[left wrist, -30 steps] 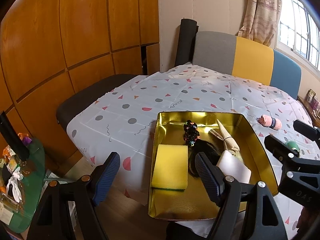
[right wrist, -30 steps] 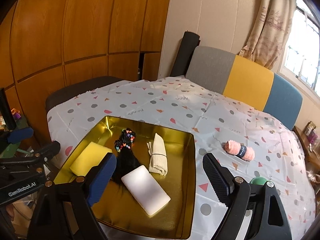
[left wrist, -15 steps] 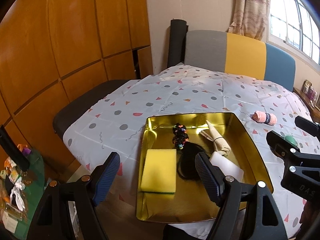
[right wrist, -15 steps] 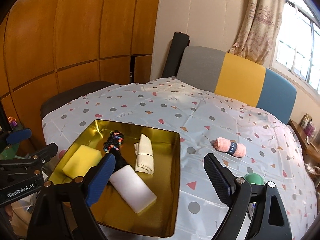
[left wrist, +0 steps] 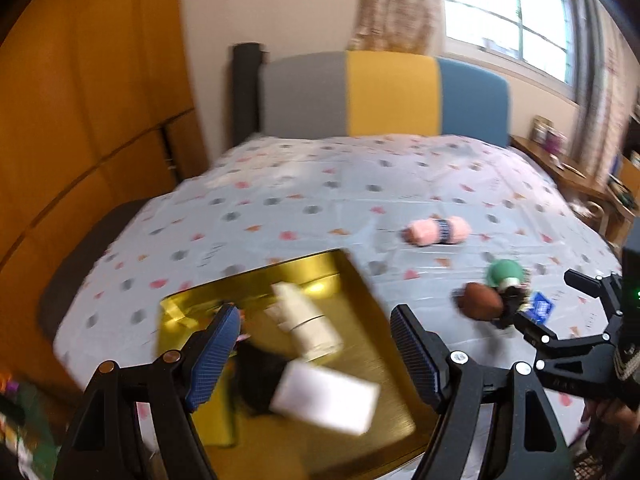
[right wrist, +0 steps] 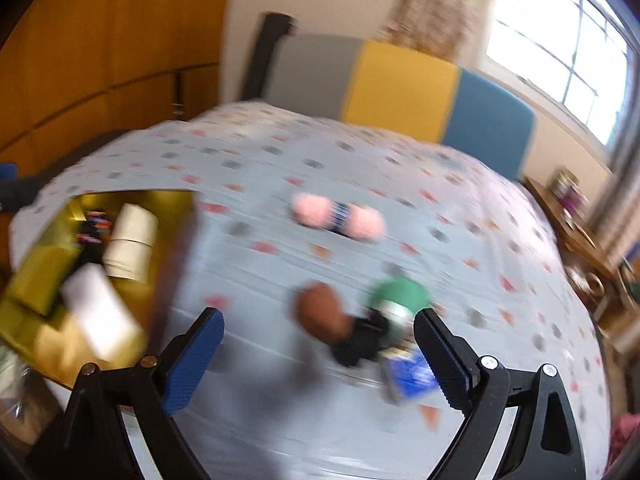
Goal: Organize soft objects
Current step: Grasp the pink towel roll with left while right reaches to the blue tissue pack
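Observation:
My left gripper (left wrist: 316, 356) stands open over the gold tray (left wrist: 370, 344), which holds a white block (left wrist: 324, 396), a cream rolled cloth (left wrist: 306, 322) and a dark soft thing (left wrist: 256, 372). On the spotted cloth lie a pink yarn roll (left wrist: 436, 231), a green ball (left wrist: 505, 274) and a brown soft object (left wrist: 480, 301). My right gripper (right wrist: 320, 360) is low over the brown object (right wrist: 322, 312), green ball (right wrist: 400, 294), a black item (right wrist: 360, 340) and a blue packet (right wrist: 408, 372). Its jaws are opening and press on nothing. Both views are blurred.
The spotted cloth (right wrist: 460, 208) covers a bed with a grey, yellow and blue headboard (left wrist: 384, 92). Wooden panels stand at the left, a window at the right. A wooden side table (right wrist: 576, 236) with small items sits off the bed's right edge.
Both views have swung to the right. The tray has slid left and lower in both views. The brown, green and black cluster now lies between the right gripper's fingers, which stand wider.

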The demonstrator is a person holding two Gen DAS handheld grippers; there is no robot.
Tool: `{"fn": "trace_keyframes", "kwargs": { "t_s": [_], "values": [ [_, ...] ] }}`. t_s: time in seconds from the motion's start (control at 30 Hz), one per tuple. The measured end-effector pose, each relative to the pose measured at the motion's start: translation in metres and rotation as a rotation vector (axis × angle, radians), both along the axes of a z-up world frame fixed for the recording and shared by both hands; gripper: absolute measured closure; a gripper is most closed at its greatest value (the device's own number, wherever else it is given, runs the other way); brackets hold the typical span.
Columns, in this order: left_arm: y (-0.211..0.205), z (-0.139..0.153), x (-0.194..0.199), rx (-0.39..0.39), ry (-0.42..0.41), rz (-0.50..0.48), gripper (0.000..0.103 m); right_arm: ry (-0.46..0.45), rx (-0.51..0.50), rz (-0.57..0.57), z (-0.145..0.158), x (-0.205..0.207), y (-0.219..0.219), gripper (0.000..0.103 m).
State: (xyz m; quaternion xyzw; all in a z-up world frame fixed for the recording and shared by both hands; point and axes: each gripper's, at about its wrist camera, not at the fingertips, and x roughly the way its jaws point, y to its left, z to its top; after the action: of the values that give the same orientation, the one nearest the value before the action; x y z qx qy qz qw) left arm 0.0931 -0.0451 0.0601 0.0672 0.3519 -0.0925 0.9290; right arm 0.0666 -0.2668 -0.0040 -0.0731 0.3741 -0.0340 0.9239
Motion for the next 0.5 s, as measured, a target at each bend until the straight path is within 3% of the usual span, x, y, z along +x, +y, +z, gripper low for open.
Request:
{"fn": "trace_keyframes", "kwargs": {
  "t_s": [0.13, 0.3, 0.5],
  "values": [
    [-0.049, -0.002, 0.037, 0.004, 0.067, -0.101, 0.024, 0.026, 0.024, -0.135, -0.010, 0.000, -0.066, 0.007],
    [-0.111, -0.017, 0.079, 0.111, 0.109, -0.212, 0.024, 0.008, 0.171, -0.269, -0.017, -0.007, -0.124, 0.006],
    [-0.175, -0.050, 0.139, 0.235, 0.172, -0.324, 0.024, -0.006, 0.260, -0.294, -0.018, -0.007, -0.135, 0.006]
  ]
}}
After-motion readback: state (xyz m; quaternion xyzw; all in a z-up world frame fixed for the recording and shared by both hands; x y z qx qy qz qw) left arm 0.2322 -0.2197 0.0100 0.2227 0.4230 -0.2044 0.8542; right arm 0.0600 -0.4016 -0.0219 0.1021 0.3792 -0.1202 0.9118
